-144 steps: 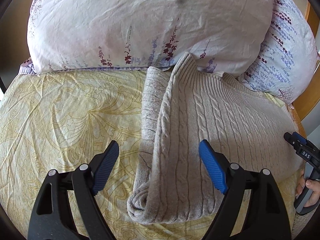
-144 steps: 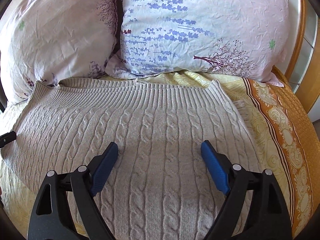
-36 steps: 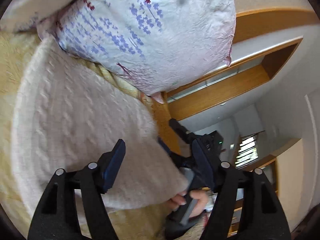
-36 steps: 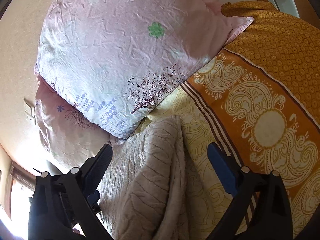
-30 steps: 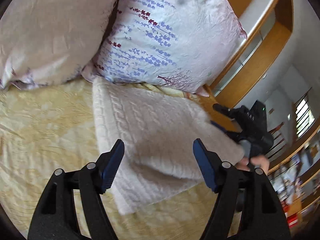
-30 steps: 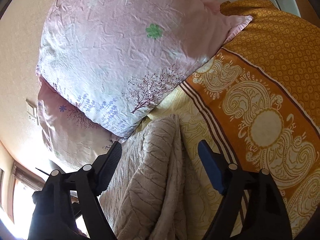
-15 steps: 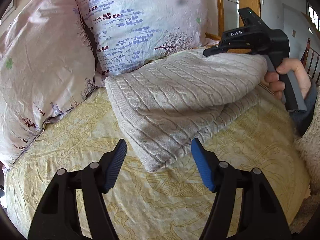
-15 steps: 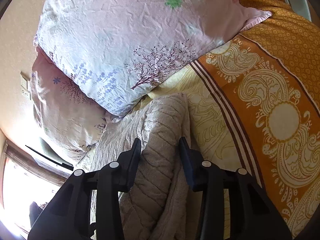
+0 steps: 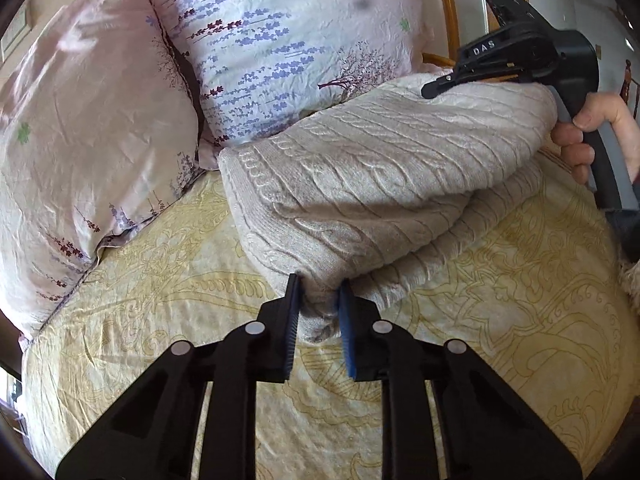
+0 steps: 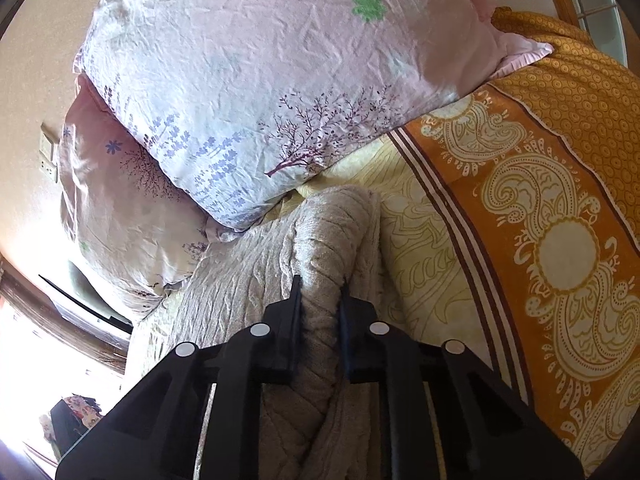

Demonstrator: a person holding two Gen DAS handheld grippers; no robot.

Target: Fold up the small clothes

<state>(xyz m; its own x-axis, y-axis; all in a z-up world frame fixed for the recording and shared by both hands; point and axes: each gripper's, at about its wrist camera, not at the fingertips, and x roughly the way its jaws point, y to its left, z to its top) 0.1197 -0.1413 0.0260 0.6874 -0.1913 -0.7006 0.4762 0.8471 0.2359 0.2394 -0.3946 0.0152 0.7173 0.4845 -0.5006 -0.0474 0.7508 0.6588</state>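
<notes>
A beige cable-knit sweater (image 9: pixel 380 168) lies folded on the yellow patterned bedspread (image 9: pixel 160 300). My left gripper (image 9: pixel 319 304) is shut on the sweater's near corner. My right gripper (image 10: pixel 320 300) is shut on the folded edge of the sweater (image 10: pixel 320 240) at the other side. The right gripper also shows in the left wrist view (image 9: pixel 520 52), held by a hand at the sweater's far right end.
Two floral pillows (image 9: pixel 280 40) (image 9: pixel 80 120) lean at the head of the bed, just behind the sweater. An orange patterned blanket (image 10: pixel 560 200) covers the bed to the right. A wooden headboard (image 9: pixel 444 8) stands behind the pillows.
Both grippers have closed: the left on the sweater's near corner, the right on its folded edge. Earlier both were open over the sweater, which lay spread wider.
</notes>
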